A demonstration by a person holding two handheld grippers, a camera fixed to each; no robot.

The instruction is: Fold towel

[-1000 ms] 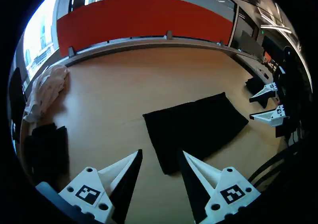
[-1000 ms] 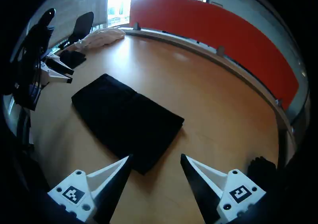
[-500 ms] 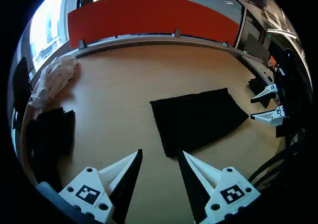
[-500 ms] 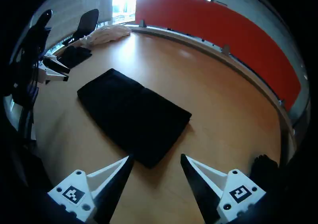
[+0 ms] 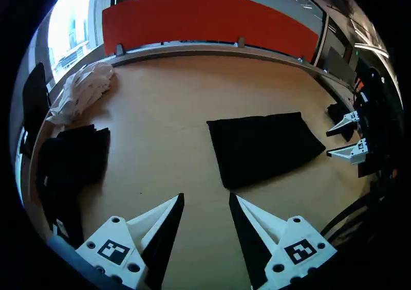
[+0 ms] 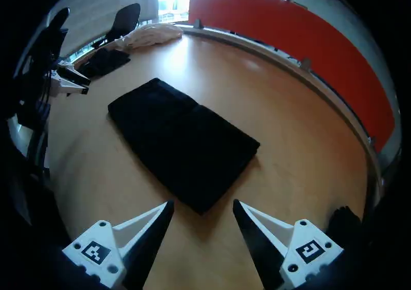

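The black towel [image 6: 182, 138] is lying flat on the wooden table [image 5: 169, 100], folded into a tidy rectangle around the middle of the tabletop. In the right gripper view it sits just past the tips of the right gripper [image 6: 203, 220]. Its near corner points toward the gap between the fingers, but it's not touching them. That gripper's fingers are spread apart with only bare wood between them. Same deal with the left gripper [image 5: 204, 215]: fingers apart, holding nothing. In the left gripper view we see the towel a bit farther off and over to the right, with the right gripper poking in just beyond its right end. At the far left of that view there's a heap of pale cloth [image 5: 85, 89], and nearer to us a pile of dark clothes [image 5: 74, 156], both well apart from the towel. A red divider [image 5: 205, 20] runs along the far edge of the table, and a dark chair [image 6: 126, 17] stands behind the pale heap. A small dark item [image 6: 341, 220] sits near the table's right edge, but we can't tell what it is.
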